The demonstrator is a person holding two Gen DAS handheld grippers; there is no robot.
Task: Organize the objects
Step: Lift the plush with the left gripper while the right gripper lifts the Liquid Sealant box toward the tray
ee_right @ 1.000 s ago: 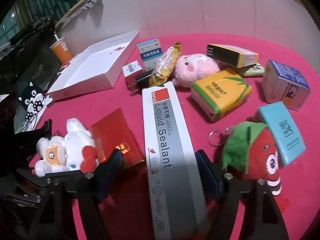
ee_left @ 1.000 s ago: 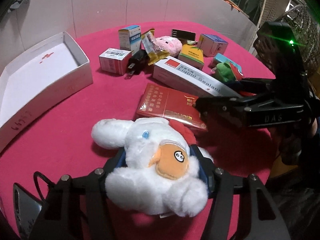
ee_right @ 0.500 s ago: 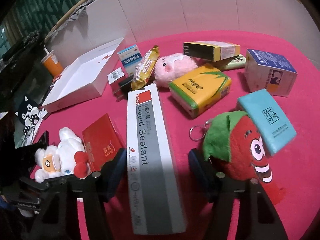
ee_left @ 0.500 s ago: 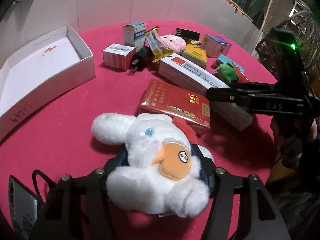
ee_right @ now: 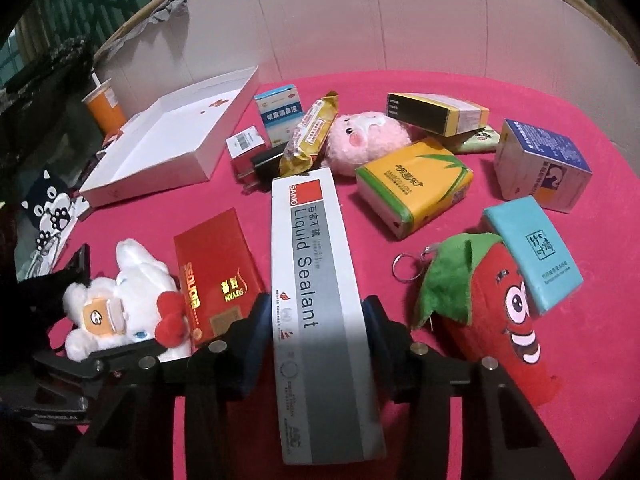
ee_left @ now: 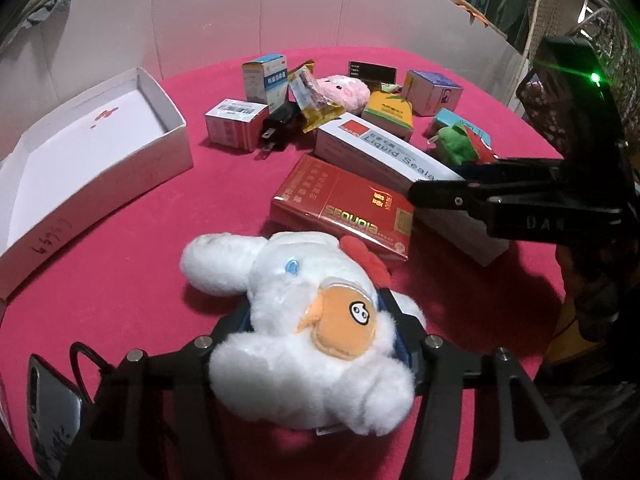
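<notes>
My left gripper [ee_left: 320, 328] is shut on a white plush toy [ee_left: 304, 332] with an orange face patch, low over the red table; the toy also shows in the right wrist view [ee_right: 116, 312]. My right gripper [ee_right: 316, 328] is shut on the long white and grey Liquid Sealant box [ee_right: 316, 292], its pads against both long sides; the box also shows in the left wrist view [ee_left: 384, 156]. A red Sequoia box [ee_left: 344, 208] lies between the two. An open white cardboard box [ee_left: 80, 152] stands at the left.
Several small boxes, a pink plush [ee_right: 368, 140], a snack packet [ee_right: 308, 136], a black plug [ee_left: 276, 128], a yellow tissue pack [ee_right: 416, 184] and a red strawberry plush [ee_right: 492, 312] lie on the table. A white wall runs behind. A phone [ee_left: 52, 412] lies near left.
My right gripper has closed its jaws onto the sealant box and moved along it. My left gripper has kept its hold on the white plush and drawn back slightly.
</notes>
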